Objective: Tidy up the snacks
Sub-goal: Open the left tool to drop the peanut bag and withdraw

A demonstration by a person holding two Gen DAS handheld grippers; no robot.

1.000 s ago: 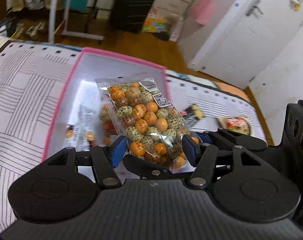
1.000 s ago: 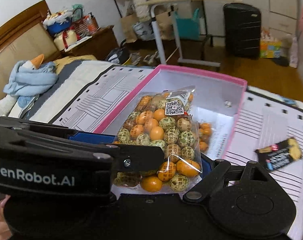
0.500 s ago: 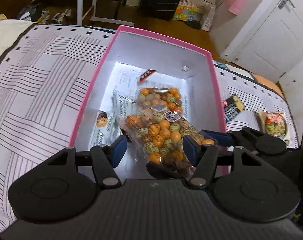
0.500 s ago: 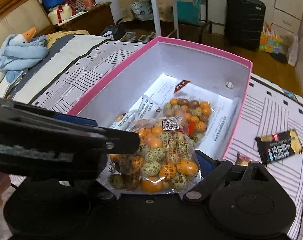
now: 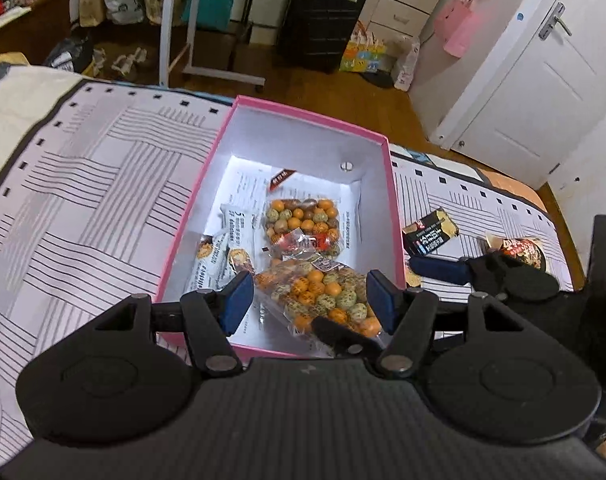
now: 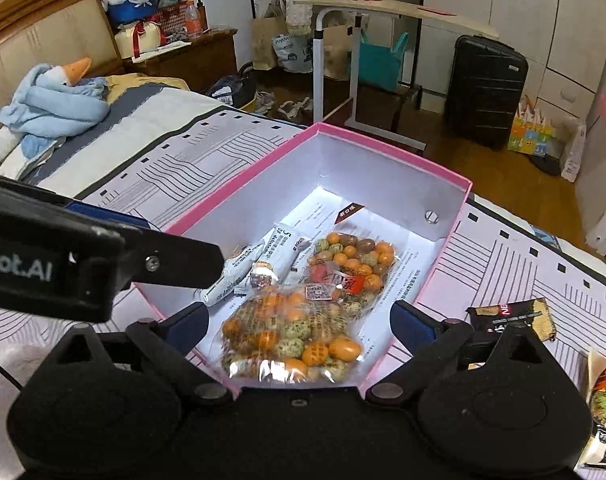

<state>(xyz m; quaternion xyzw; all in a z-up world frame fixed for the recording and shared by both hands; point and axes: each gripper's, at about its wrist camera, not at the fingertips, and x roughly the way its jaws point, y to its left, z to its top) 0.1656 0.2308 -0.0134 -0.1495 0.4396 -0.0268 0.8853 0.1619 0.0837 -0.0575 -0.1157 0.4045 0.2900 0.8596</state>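
A clear bag of orange and green balls [image 6: 291, 336] lies at the near end of the pink box [image 6: 231, 204], partly on a second such bag [image 6: 351, 264]. My right gripper [image 6: 301, 324] hangs just above it. Its jaws are opening and its pads stand clear of the bag on both sides. My left gripper [image 5: 309, 300] is open above the same bag [image 5: 323, 296] with nothing in it. One of its fingers [image 6: 163, 260] reaches in from the left. White bar wrappers [image 5: 219, 248] lie along the left wall of the box [image 5: 191, 216].
A black snack packet [image 5: 431, 232] and a noodle pack [image 5: 523, 250] lie on the striped bedspread [image 5: 83, 200] right of the box. A blue plush goose [image 6: 51, 100] sits at the head of the bed. Beyond the bed's edge stand a rolling table [image 6: 383, 12] and a black suitcase [image 5: 323, 20].
The bag, first held up over the box between the right pads, has dropped into its near end. The right jaws have widened. Both grippers have drawn back and up.
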